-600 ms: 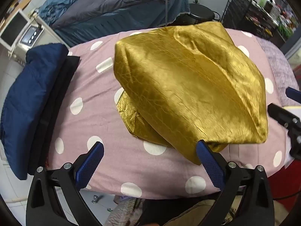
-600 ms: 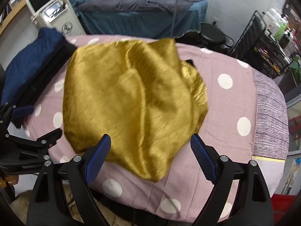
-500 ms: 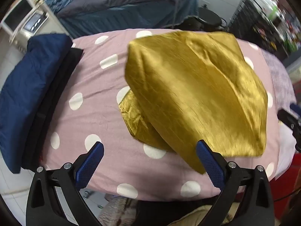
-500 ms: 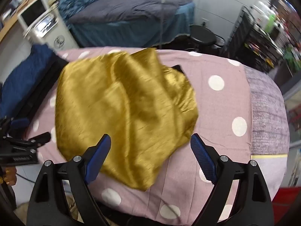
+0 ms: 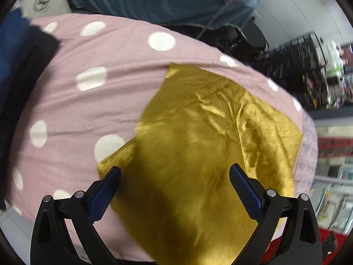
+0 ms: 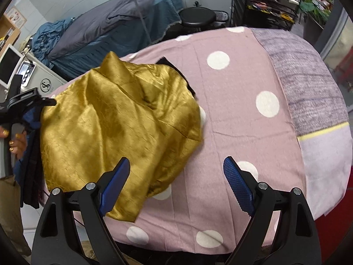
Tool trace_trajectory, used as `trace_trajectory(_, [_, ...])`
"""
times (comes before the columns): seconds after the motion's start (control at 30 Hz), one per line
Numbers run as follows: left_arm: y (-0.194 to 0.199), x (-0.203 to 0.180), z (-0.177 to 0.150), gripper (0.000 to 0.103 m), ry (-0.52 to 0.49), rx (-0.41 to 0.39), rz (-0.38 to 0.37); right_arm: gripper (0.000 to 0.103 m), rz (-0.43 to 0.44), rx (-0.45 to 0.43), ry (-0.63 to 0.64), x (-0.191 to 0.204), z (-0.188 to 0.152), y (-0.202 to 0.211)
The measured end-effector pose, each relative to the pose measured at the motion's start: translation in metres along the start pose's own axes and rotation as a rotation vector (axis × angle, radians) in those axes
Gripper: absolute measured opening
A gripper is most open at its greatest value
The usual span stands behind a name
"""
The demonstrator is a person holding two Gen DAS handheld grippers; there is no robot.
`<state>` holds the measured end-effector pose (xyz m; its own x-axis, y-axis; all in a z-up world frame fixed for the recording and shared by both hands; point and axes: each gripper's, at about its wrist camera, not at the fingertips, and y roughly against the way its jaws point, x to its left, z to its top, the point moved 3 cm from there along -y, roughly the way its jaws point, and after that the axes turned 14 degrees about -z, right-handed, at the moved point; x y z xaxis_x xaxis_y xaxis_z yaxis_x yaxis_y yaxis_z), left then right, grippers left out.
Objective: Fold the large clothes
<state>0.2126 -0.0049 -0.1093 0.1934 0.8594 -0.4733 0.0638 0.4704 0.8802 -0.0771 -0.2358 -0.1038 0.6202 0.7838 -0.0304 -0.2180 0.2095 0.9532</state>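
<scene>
Swinging in closer since half a second ago, my left tool (image 5: pixel 174 178) now hangs right over the near part of the gold garment (image 5: pixel 209 145), where before it sat back off the edge of the bench. From the left wrist view, going left to right: a dark blue folded pile (image 5: pixel 11 50) with a black layer beside it lies at the far left, then bare pink polka-dot cover (image 5: pixel 88 101), then the garment, crumpled, its long axis running from the near left corner up toward the far right, one pointed corner aimed at the far edge. Both blue pads of the left tool stand wide apart with nothing between them. From the right wrist view, the left tool (image 6: pixel 26 101) shows at the left edge beside the garment (image 6: pixel 114 128), which lies on the left half of the bench (image 6: pixel 242 132), a black cloth (image 6: pixel 174 68) peeking from under its far side. My right tool (image 6: pixel 176 176) hangs spread wide, gripping nothing, its left pad over the garment's near edge. A round logo on the white cabinet (image 6: pixel 47 84) is too small to read.
</scene>
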Motion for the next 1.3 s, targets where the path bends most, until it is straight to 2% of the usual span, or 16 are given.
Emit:
trace_trajectory(0.03, [-0.015, -0.007, -0.003, 0.093, -0.055, 0.048, 0.043, 0.086, -0.009, 0.014, -0.011, -0.004, -0.003, -0.002])
trace_trajectory(0.07, [-0.027, -0.014, -0.009, 0.08, -0.109, 0.088, 0.082, 0.086, -0.023, 0.014, -0.025, -0.011, -0.005, -0.004])
trace_trajectory(0.1, [-0.034, -0.022, -0.017, 0.061, -0.157, 0.112, 0.111, 0.086, -0.036, 0.011, -0.037, -0.018, -0.006, -0.005])
trace_trajectory(0.13, [-0.036, -0.027, -0.023, 0.052, -0.183, 0.115, 0.122, 0.086, -0.044, 0.018, -0.046, -0.022, -0.007, -0.006])
trace_trajectory(0.2, [-0.031, -0.037, -0.038, 0.021, -0.212, 0.088, 0.108, 0.086, -0.059, 0.035, -0.06, -0.027, -0.007, -0.007])
trace_trajectory(0.3, [-0.01, -0.051, -0.065, 0.011, -0.266, 0.048, 0.067, 0.086, -0.052, 0.04, -0.06, -0.026, -0.001, -0.011])
trace_trajectory(0.47, [0.033, -0.05, -0.136, 0.009, -0.348, 0.033, 0.014, 0.086, -0.023, 0.036, -0.023, -0.007, 0.017, -0.012])
trace_trajectory(0.6, [0.042, -0.015, -0.208, 0.009, -0.314, 0.11, 0.017, 0.086, 0.008, 0.045, 0.021, 0.011, 0.028, -0.019])
trace_trajectory(0.73, [0.01, 0.036, -0.263, 0.01, -0.238, 0.238, 0.056, 0.086, 0.037, 0.065, 0.057, 0.03, 0.04, -0.035])
trace_trajectory(0.87, [-0.015, 0.079, -0.288, 0.014, -0.114, 0.285, 0.107, 0.086, 0.064, 0.104, 0.081, 0.05, 0.047, -0.052])
trace_trajectory(0.93, [-0.004, 0.078, -0.284, 0.016, -0.091, 0.243, 0.064, 0.086, 0.062, 0.115, 0.111, 0.062, 0.05, -0.058])
trace_trajectory(1.03, [0.037, 0.074, -0.265, 0.035, -0.076, 0.125, -0.007, 0.086, 0.063, 0.113, 0.146, 0.077, 0.052, -0.06])
trace_trajectory(1.1, [0.078, 0.076, -0.248, 0.072, -0.053, -0.008, -0.044, 0.086, 0.059, 0.1, 0.154, 0.086, 0.054, -0.06])
trace_trajectory(1.17, [0.114, 0.078, -0.237, 0.089, -0.049, -0.126, -0.098, 0.086, 0.065, 0.085, 0.151, 0.089, 0.055, -0.058])
trace_trajectory(1.23, [0.143, 0.087, -0.227, 0.091, -0.033, -0.217, -0.143, 0.086, 0.07, 0.078, 0.138, 0.088, 0.056, -0.058])
trace_trajectory(1.3, [0.151, 0.112, -0.211, 0.093, 0.028, -0.266, -0.109, 0.086, 0.065, 0.09, 0.115, 0.083, 0.06, -0.063])
